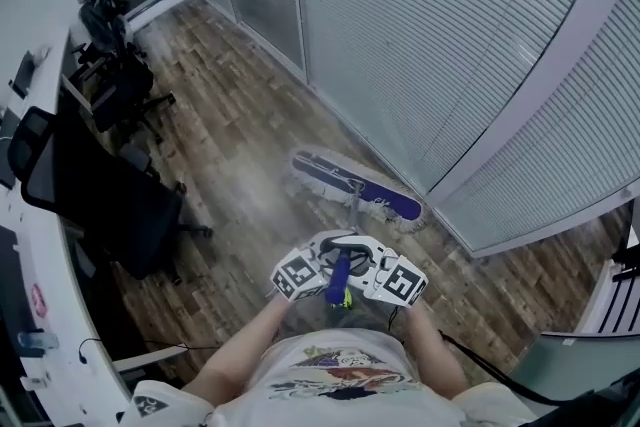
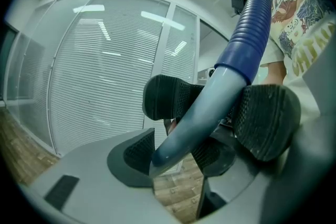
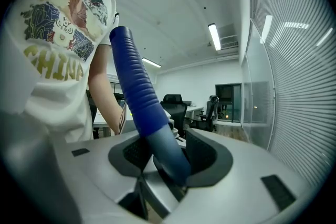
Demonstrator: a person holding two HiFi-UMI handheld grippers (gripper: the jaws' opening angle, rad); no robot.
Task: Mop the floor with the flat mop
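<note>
I have the mop handle (image 1: 338, 277) caught from both sides. In the left gripper view the left gripper (image 2: 176, 157) has the grey-blue shaft (image 2: 220, 86) running slantwise up through its jaws, seated in the dark notches and clamped there. The ribbed blue grip rises above it toward my shirt. The pads (image 2: 268, 118) of the opposite gripper show just behind the shaft, pressed close round it.

In the right gripper view the right gripper (image 3: 168, 157) is likewise clenched on the handle (image 3: 139, 92), where the blue grip meets the grey shaft. The handle leans up and to the left out of the jaws.

From the head view the left gripper (image 1: 322, 260) and the right gripper (image 1: 368, 265) face each other nose to nose. They are almost touching, roughly level, with their marker cubes turned up toward me. Both forearms (image 1: 245, 355) are bent inward, so the pair sits just in front of my torso.

The shaft runs forward and down from there to the flat mop head (image 1: 357, 186). The mop head lies flat on the wooden floor (image 1: 230, 135), slantwise, just beside the foot of the blind-covered glass partition (image 1: 430, 35). Black office chairs (image 1: 110, 195) stand well apart to the left, along a white desk (image 1: 40, 245)
</note>
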